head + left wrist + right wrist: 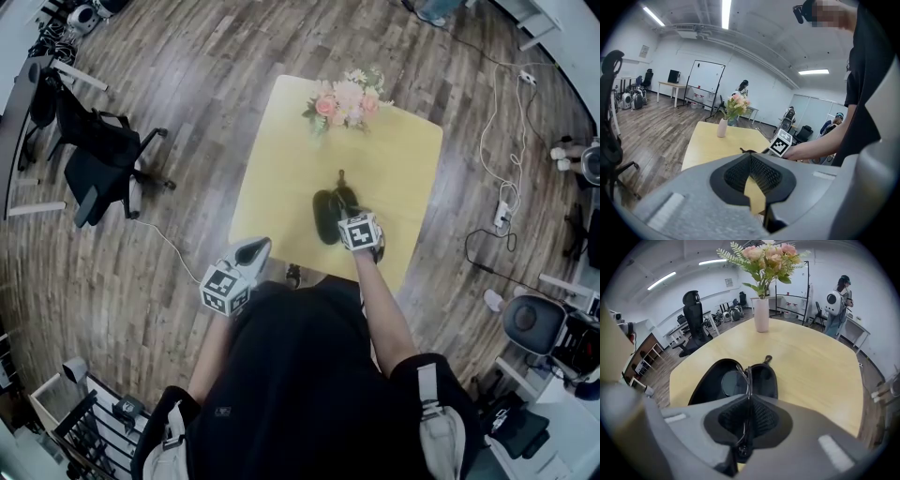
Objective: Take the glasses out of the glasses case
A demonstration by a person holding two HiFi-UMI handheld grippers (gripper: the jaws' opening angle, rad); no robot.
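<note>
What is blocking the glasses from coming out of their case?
Nothing visible. The case lies open on the table, with no lid over the glasses. The right tool is shut on their frame, and the space above them looks free.

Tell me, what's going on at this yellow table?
A person holds a claw tool in each hand. The right claw is shut on the frame of the glasses, not yet lifted clear of the open black glasses case on the table. The left claw waits shut and empty near the table's edge.
</note>
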